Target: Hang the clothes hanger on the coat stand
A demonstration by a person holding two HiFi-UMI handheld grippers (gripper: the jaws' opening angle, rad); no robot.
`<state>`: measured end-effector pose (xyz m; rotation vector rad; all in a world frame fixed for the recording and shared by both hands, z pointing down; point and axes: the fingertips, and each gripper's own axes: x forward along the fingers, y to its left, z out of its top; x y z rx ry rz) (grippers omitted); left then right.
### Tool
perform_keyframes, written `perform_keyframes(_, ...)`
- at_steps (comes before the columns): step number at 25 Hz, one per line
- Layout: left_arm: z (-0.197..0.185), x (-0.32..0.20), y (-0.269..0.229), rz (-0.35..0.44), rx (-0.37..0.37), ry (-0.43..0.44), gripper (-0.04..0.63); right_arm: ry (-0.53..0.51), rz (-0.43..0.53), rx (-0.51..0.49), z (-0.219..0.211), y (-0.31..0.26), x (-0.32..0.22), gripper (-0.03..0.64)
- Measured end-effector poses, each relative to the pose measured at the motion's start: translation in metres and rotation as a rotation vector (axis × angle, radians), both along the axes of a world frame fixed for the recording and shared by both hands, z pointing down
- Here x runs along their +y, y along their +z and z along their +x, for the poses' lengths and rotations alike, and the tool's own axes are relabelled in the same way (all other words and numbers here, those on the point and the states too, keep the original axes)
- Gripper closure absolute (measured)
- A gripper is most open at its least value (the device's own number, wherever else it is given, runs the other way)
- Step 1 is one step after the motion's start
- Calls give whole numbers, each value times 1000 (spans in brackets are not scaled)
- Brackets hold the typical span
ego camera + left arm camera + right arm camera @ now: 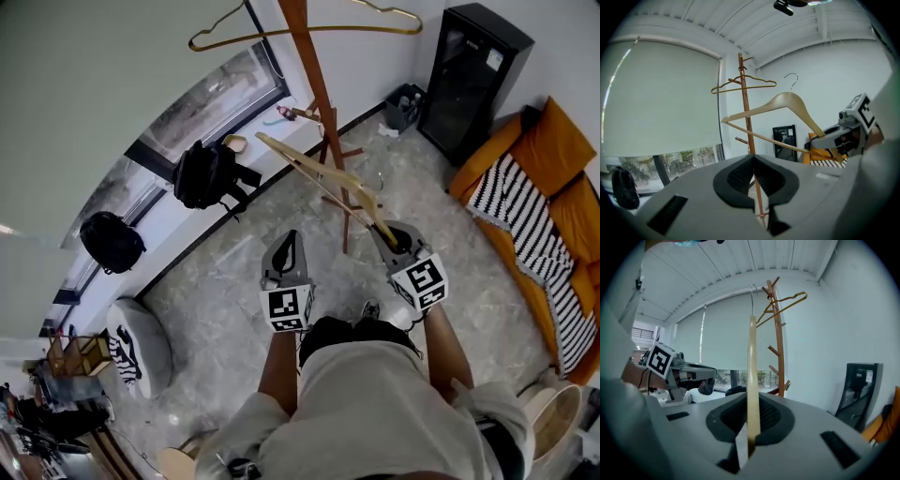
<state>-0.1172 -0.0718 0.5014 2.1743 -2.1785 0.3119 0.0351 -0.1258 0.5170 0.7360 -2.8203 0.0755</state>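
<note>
A: Pale marbled floor under you; a long window on your left, its blind drawn most of the way down; a black backpack lies by that window; a black cabinet and an orange sofa stand along the right side.

B: And the coat stand rises straight ahead of you, a wooden post with short pegs; a thin gold hanger hangs at its top.

A: Your right gripper has the wooden clothes hanger; its jaws pinch one end, where the arm and the bar meet; the rest reaches up and away toward the stand.

B: From that gripper's own camera the hanger stands edge-on between the pads; its metal hook is high, just left of the stand's top, on no peg.

A: Now your left gripper; jaws pressed together, nothing between them; you hold it low beside the right one, apart from the hanger.

B: In the left gripper view the hanger crosses in front of the stand, tilted, hook upward.
</note>
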Motion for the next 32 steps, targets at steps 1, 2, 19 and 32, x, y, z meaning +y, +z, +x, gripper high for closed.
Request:
perform_keyframes(1, -4, -3, -2, -11, -31, 1, 586, -26, 0, 13, -1, 1, -2, 599)
perform_keyframes(2, -7, -7, -6, -11, -69, 4, 586, -49, -1, 25, -2, 2, -4, 600)
perform_keyframes(19, -22, -105, -24, -128, -630, 221, 359, -234, 59, 286, -20, 18, -46, 600)
perform_keyframes(32, -24, -152, -7, -127, -774, 273, 351, -323, 69, 387, -37, 22, -64, 598)
